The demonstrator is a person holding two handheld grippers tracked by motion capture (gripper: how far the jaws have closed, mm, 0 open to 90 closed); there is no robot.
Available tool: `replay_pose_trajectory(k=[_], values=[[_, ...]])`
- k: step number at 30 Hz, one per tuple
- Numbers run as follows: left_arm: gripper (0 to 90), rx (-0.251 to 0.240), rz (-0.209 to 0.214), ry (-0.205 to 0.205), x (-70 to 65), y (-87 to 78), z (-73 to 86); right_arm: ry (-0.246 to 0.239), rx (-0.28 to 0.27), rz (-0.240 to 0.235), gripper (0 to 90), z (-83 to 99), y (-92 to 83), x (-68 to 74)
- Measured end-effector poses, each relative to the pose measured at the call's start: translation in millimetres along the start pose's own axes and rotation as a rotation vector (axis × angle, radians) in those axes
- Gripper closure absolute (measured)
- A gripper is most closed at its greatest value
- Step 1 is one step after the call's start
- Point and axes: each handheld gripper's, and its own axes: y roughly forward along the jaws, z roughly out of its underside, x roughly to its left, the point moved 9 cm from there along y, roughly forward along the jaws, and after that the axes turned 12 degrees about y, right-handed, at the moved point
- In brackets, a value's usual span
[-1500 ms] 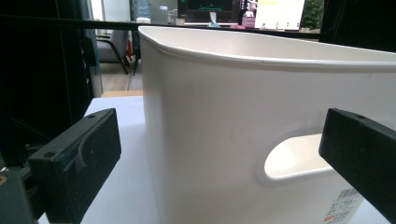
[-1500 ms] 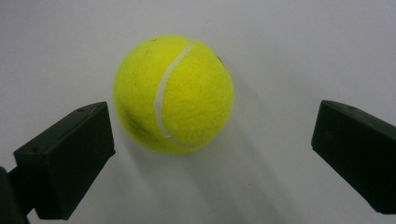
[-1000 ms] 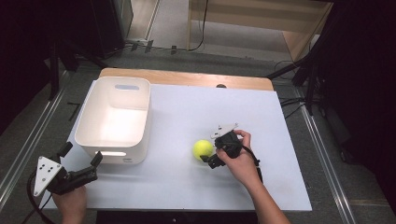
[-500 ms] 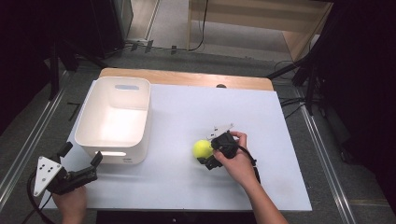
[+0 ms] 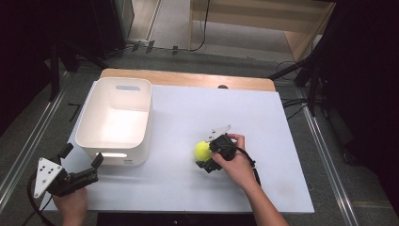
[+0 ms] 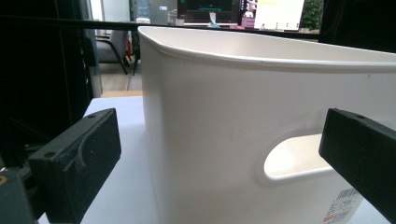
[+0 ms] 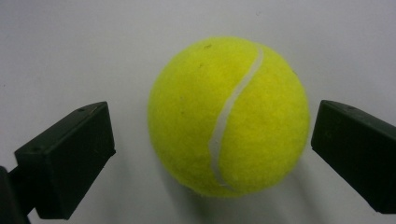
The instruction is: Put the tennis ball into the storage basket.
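Note:
A yellow-green tennis ball [image 5: 203, 150] lies on the white table top [image 5: 263, 132], right of centre. My right gripper [image 5: 207, 156] is open around it. In the right gripper view the ball [image 7: 229, 116] sits between the two black jaws, with a small gap on each side. A white plastic bin [image 5: 115, 120] stands at the left of the table and looks empty. My left gripper [image 5: 83, 155] is open at the table's front left corner, just short of the bin's near wall [image 6: 224, 116] and its handle cutout [image 6: 292, 156].
A wooden strip [image 5: 188, 79] runs along the table's far edge. Metal rails [image 5: 329, 155] flank the table on both sides. Cables [image 5: 291, 101] trail on the floor beyond the far right corner. White table surface stretches between the bin and the ball.
My right hand has slid a little left and nearer, bringing the jaws further around the ball. The ball and the left gripper have hardly moved.

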Motion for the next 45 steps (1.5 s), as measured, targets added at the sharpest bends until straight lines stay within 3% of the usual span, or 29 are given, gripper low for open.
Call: replay_pose_trajectory(k=[14,16,22,26,45], values=[[0.0,0.000,0.001,0.000,0.0,-0.2,0.0,0.046,-0.004,-0.005,6.0,-1.5,7.4,0.7],[0.0,0.000,0.001,0.000,0.0,-0.1,0.0,0.049,-0.007,0.004,11.5,-1.7,8.2,-0.1],[0.0,0.000,0.001,0.000,0.1,-0.1,0.0,0.050,-0.006,0.021,13.2,-2.0,11.4,-1.8],[0.0,0.001,0.001,0.000,0.1,-0.2,0.0,0.050,-0.017,0.026,22.1,-3.3,11.0,-2.3],[0.0,0.000,0.001,-0.001,0.4,-0.4,0.0,0.062,-0.011,0.002,22.9,-5.7,5.0,-3.4]])
